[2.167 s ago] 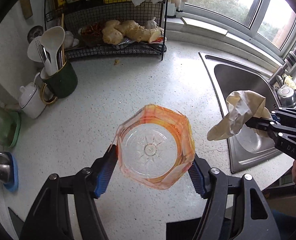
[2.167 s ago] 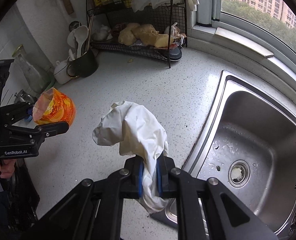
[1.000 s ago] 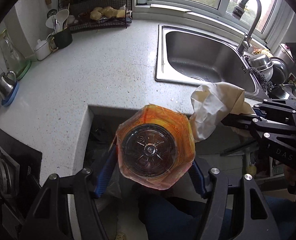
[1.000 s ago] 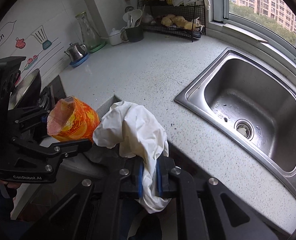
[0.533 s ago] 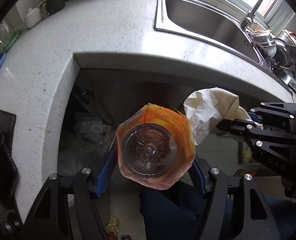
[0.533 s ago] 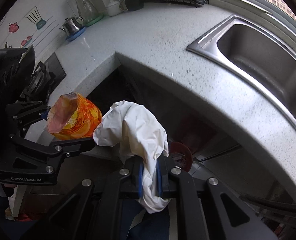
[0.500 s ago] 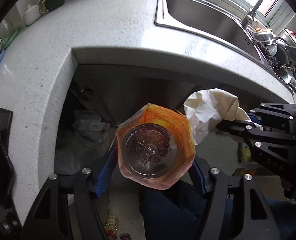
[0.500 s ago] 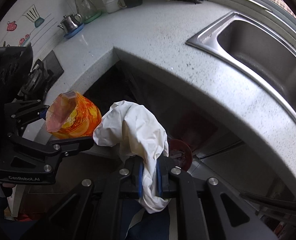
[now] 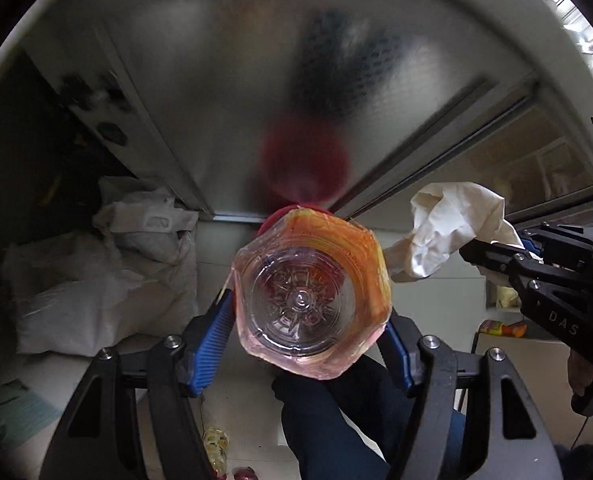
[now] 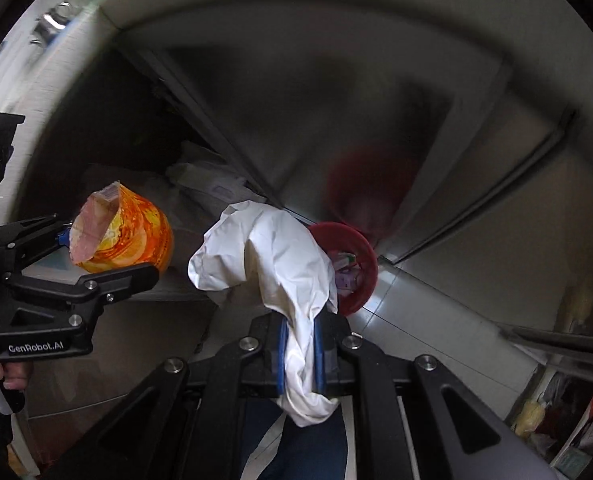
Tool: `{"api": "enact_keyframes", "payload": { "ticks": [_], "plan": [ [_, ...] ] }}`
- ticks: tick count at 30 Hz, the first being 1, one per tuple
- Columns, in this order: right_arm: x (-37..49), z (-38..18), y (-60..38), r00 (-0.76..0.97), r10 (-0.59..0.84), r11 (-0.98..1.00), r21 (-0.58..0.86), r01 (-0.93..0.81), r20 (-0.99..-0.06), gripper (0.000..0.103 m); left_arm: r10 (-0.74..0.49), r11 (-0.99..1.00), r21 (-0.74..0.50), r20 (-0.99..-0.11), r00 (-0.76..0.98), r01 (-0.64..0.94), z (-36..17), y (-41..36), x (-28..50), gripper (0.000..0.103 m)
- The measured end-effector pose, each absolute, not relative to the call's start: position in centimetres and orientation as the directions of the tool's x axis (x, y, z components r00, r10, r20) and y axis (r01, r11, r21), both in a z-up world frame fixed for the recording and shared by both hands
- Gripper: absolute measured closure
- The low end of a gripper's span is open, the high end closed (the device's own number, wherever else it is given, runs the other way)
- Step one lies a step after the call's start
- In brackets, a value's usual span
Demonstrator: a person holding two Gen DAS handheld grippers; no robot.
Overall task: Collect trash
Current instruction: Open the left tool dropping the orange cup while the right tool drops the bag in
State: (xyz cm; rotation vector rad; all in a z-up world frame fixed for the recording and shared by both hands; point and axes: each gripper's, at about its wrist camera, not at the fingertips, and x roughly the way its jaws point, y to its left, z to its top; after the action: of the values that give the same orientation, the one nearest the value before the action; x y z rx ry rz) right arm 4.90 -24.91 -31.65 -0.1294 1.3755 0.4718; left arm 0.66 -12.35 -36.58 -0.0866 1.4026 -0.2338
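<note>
Nearly done: both trash pieces are in hand, above the red bin on the floor by the cabinet; release not yet done. L gripper jaws clamp an orange-labelled clear plastic bottle, bottom toward cam. R gripper jaws nearly closed, pinching a crumpled white tissue.

You're down below the pale speckled countertop edge, facing a frosted grey cabinet door with a metal frame rail, blurred. Left of it an open dark cabinet space holds crumpled white plastic bags. Your floor is pale tile. A red round bin sits at the door's foot, scraps inside. Light is dim; brightness comes from upper right.
</note>
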Motion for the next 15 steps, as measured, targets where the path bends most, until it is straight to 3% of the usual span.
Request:
{"api": "enact_keyframes", "payload": {
  "ticks": [9, 15],
  "plan": [
    [6.6, -40.9, -26.3, 0.098, 0.215, 0.937, 0.177, -0.302, -0.972, 0.094, -0.239, 0.963, -0.224, -0.967, 0.091, 0.150, -46.9, -14.8, 3.1, 0.038],
    [6.9, -43.5, -26.3, 0.089, 0.212, 0.942, 0.179, -0.284, -0.973, 0.094, -0.251, 0.956, -0.238, -0.966, 0.060, 0.172, -50.6, -16.4, 4.1, 0.038]
  ]
}}
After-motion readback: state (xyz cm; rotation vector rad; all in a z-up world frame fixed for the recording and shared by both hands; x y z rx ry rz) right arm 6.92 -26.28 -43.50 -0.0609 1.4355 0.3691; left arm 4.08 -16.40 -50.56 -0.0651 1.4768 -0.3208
